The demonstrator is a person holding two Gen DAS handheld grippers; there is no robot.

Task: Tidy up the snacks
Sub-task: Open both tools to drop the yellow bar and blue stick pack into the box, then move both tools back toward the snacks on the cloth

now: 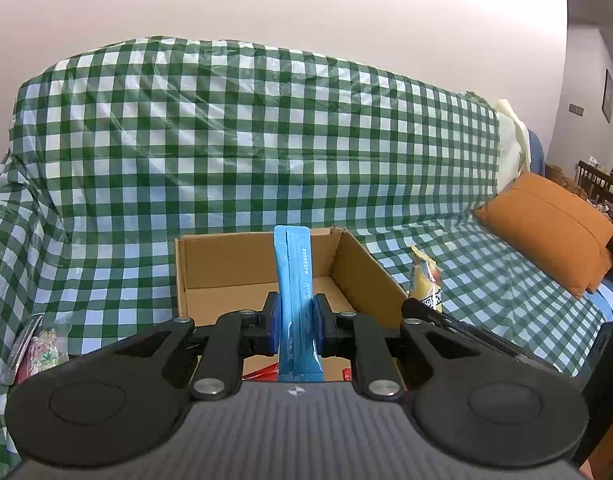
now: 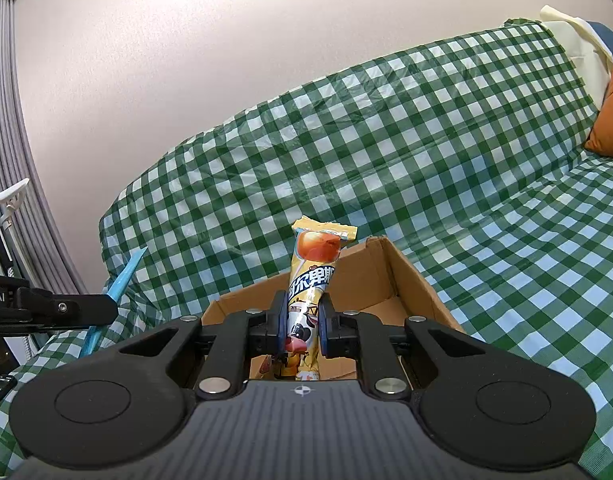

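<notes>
left tongs (image 1: 296, 316) clamped on upright blue packet (image 1: 293, 272), right tongs (image 2: 302, 322) gripping yellow snack stick (image 2: 312, 280), cardboard box (image 1: 234, 260) beyond

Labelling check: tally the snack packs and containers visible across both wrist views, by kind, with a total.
Long blue foil snack pack, gripped in left tool: 1
Yellow candy stick pack with cartoon print, gripped in right tool: 1
Clear bag of small wrapped candies, on the checked cover: 1
Open brown cardboard box: 1
Total: 4
</notes>
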